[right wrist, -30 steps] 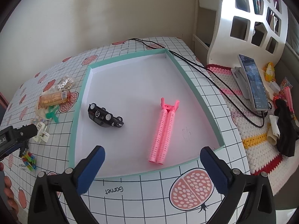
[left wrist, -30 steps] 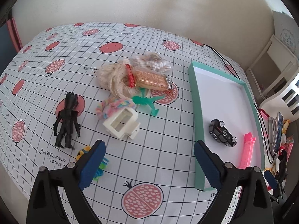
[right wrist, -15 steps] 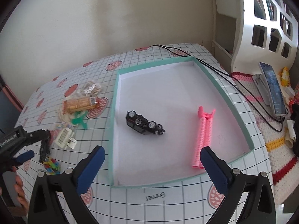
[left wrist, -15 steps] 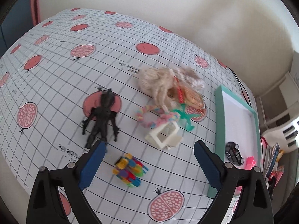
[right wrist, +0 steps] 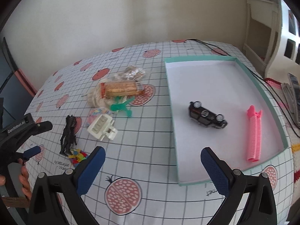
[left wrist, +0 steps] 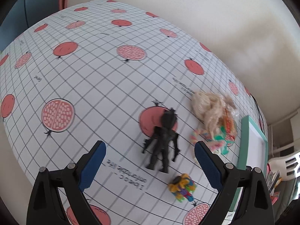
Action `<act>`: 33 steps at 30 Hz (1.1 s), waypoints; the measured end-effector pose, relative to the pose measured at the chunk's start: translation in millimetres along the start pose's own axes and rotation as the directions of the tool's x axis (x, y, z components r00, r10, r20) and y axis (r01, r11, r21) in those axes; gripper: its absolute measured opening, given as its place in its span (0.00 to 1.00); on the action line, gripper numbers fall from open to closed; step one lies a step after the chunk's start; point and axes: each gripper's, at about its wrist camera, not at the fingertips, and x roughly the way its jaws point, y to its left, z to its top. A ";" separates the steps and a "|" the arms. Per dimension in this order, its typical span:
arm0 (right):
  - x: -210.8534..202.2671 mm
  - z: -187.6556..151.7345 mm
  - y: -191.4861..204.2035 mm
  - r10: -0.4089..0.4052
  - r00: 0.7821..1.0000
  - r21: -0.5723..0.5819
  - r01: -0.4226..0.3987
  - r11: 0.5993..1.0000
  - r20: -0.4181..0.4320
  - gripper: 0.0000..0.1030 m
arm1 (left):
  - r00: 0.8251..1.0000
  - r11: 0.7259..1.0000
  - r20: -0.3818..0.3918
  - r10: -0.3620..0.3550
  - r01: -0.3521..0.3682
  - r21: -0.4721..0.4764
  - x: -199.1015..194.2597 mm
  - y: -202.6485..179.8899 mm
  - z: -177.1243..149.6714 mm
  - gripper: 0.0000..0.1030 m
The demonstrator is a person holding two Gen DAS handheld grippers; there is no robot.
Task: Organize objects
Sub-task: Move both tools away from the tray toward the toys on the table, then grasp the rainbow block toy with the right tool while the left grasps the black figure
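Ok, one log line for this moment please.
left claw: open, above black figure | right claw: open, empty | tray: toy car, pink roller

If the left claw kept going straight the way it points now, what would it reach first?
Most likely the black figure: it lies flat on the tablecloth, roughly centred between the open left claw fingers and just ahead. The colourful toy sits off towards the right finger. Depth is uncertain in this blurred fisheye view.
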 end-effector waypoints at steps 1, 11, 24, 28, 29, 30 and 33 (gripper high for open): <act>1.9 -0.4 7.8 0.017 1.000 -0.022 -0.017 1.000 -0.005 1.00 | 1.000 1.000 -0.003 0.001 -0.001 -0.012 0.9 5.5 2.1 0.93; 26.2 -15.2 65.0 0.093 0.993 -0.167 -0.103 0.981 -0.067 1.00 | 0.998 0.998 -0.059 -0.033 0.031 -0.045 12.4 20.0 6.4 0.93; 56.2 -23.4 87.4 0.087 0.991 -0.211 -0.107 0.972 -0.104 0.94 | 0.993 0.991 -0.108 0.040 -0.025 0.134 28.0 -0.2 8.5 0.93; 61.5 -22.2 86.9 0.099 0.990 -0.189 -0.116 0.975 -0.099 0.86 | 0.996 0.991 -0.085 0.028 -0.017 0.131 29.2 -3.0 10.8 0.93; 61.8 -21.4 86.3 0.103 0.990 -0.182 -0.119 0.976 -0.094 0.85 | 0.996 0.990 -0.080 0.030 -0.019 0.138 30.0 -5.0 10.8 0.93; 62.5 -20.4 87.2 0.104 0.991 -0.177 -0.118 0.977 -0.087 0.83 | 0.997 0.989 -0.075 0.031 -0.020 0.146 31.0 -6.6 11.3 0.93; 63.4 -18.4 85.5 0.118 0.990 -0.152 -0.129 0.980 -0.080 0.77 | 0.997 0.985 -0.064 0.040 -0.029 0.170 33.5 -12.8 10.5 0.93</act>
